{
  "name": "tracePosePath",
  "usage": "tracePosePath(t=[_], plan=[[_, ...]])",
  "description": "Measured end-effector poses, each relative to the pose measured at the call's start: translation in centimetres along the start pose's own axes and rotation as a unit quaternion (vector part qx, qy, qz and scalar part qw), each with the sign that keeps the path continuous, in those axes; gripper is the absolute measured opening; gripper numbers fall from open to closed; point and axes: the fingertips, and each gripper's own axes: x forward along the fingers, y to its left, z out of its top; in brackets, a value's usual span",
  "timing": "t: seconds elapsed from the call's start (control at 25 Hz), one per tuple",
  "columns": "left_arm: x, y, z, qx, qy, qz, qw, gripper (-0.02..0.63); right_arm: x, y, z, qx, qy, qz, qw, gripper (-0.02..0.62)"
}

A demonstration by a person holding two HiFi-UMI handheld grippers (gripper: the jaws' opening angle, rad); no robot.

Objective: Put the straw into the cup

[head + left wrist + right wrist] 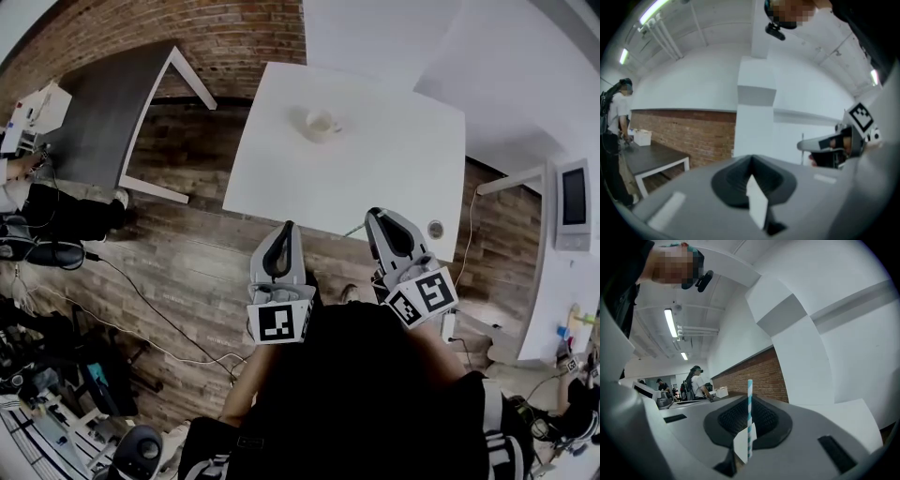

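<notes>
head view. white table (394, 178), upper centre. cup (322, 123), white, stands on it toward 12 o'clock, well apart from both tools. left gripper (287, 230) is at 7 o'clock from the cup, by the table's near edge. right gripper (380, 217) is at 5 o'clock from the cup, with the straw (354, 229) a thin greenish line beside its tip. each marker cube (277, 322) bears a black-and-white square pattern.

left gripper view. jaws pressed together, nothing between them. right gripper at 3 o'clock, one square marker showing. brick wall (684, 133) and dark table (651, 157) at 9 o'clock. person (616, 122) at the far left edge.

right gripper view. jaws clamped on the straw, which is teal-and-white striped and upright, its upper end rising past the jaw tips. people at a bench at 9 o'clock, brick wall behind.
</notes>
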Motion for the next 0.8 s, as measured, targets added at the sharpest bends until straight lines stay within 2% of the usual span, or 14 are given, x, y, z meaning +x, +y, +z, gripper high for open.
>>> tracePosePath(t=[0.44,0.52,0.8], plan=[[5.1,6.5,0.2,-0.008,0.008,-0.066,0.9978,0.003,8.7,-0.2,0.8,0.001,-0.002,-0.056,0.998,0.021],[6.2,7.0,0.2,-0.004,0.007,-0.077,0.997,0.003,10.0,-0.7,1.4,0.003,-0.007,-0.064,0.998,0.021],[10.5,7.1,0.0,-0.029,0.02,-0.104,0.9939,0.003,13.7,-4.3,2.9,0.009,-0.014,-0.08,0.997,0.021]])
